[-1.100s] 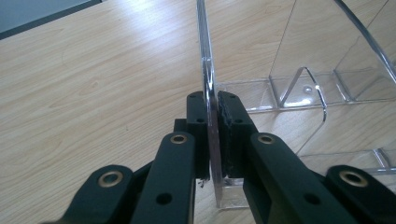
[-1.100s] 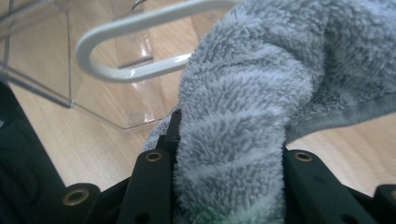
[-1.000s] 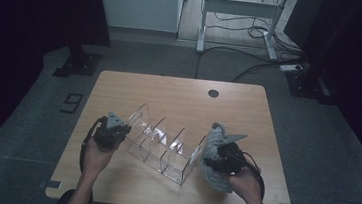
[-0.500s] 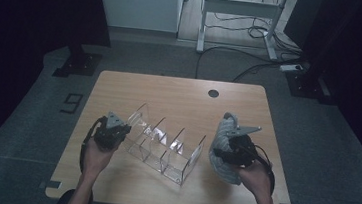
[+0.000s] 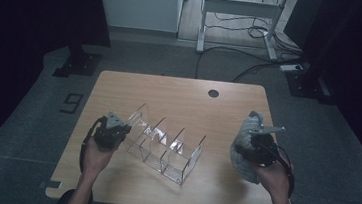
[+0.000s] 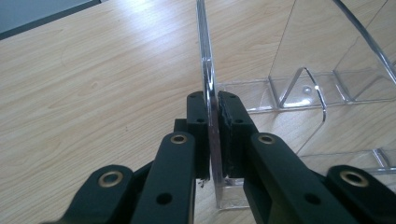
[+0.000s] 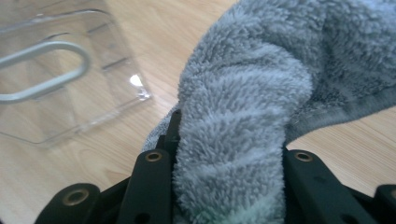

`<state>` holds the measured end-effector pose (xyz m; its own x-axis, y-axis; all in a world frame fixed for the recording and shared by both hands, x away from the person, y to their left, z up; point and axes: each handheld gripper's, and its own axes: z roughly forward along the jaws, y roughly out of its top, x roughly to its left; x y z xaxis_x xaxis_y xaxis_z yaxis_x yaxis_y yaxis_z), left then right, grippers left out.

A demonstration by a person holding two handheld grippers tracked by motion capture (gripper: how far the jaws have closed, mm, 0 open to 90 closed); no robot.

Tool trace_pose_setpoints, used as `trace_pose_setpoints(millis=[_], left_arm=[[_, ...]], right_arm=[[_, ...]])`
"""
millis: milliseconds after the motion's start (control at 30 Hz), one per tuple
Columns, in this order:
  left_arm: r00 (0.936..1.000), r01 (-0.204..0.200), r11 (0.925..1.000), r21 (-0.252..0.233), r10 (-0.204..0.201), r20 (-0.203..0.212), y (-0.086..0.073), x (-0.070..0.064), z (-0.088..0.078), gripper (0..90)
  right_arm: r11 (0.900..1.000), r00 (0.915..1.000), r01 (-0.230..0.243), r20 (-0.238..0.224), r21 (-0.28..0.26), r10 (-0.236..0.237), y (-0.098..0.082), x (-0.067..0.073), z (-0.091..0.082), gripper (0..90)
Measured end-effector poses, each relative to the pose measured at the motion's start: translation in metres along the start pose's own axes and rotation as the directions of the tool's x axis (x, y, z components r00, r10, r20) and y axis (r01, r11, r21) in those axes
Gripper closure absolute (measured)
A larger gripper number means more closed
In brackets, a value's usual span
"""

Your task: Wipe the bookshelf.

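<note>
grey, fluffy terry cloth (image 7: pixel 243 116) is bunched thick between the jaws of the right gripper (image 5: pixel 257 144), which are pressed in on the wad from both sides, part-way closed because the cloth fills them. from above, that gripper sits over the right side of the pale wooden table (image 5: pixel 179 94), with the cloth draped under and in front of the hand, well apart from the rack. the left gripper (image 6: pixel 214 135) has its jaws nearly shut, pinching the thin end wall of the clear acrylic divider rack (image 5: pixel 162 143) right at its near left corner; its pads (image 6: pixel 232 135) lie flat on both faces of the pane. the rack stands on the table a little left of centre, its upright panels running off at a slant towards the person's right.

to my eye the job is wiping that rack down, and the cloth has to come across to it. doing it well looks like this: hold the left grip steady and low so the rack cannot skid or tip when the cloth pushes on it, bring the wad in from the open right end, and press against a panel's face rather than its edge. the acrylic is slick and light, so gentle strokes towards the pinned corner seem safest. a loose tail of cloth could snag a divider.
</note>
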<state>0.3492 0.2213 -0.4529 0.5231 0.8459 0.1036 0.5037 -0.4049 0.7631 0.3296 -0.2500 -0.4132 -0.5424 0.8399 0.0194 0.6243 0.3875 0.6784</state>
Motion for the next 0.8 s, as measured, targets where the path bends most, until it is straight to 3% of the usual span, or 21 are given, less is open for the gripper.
trace_pose_setpoints(millis=[233, 367, 600, 800], left_arm=[[1.0, -0.002, 1.0, -0.001, 0.002, -0.001, 0.0, 0.0, 0.0, 84.2], [1.0, -0.004, 1.0, 0.0, 0.004, -0.001, 0.0, 0.0, 0.0, 84.1], [1.0, -0.006, 1.0, 0.001, 0.006, -0.002, 0.0, 0.0, 0.0, 83.9], [1.0, -0.007, 1.0, 0.001, 0.007, -0.001, 0.0, 0.0, 0.0, 83.8]], right_arm=[[0.999, 0.9977, -0.034, 0.058, 0.003, 0.034, -0.008, -0.016, -0.009, 65.1], [0.998, 0.9963, -0.048, 0.072, 0.029, 0.046, -0.013, -0.022, -0.004, 65.0], [0.991, 0.9968, -0.065, 0.054, 0.117, 0.059, -0.03, -0.032, 0.028, 64.6], [0.976, 0.9971, -0.068, 0.048, 0.205, 0.06, -0.046, -0.038, 0.058, 63.9]])
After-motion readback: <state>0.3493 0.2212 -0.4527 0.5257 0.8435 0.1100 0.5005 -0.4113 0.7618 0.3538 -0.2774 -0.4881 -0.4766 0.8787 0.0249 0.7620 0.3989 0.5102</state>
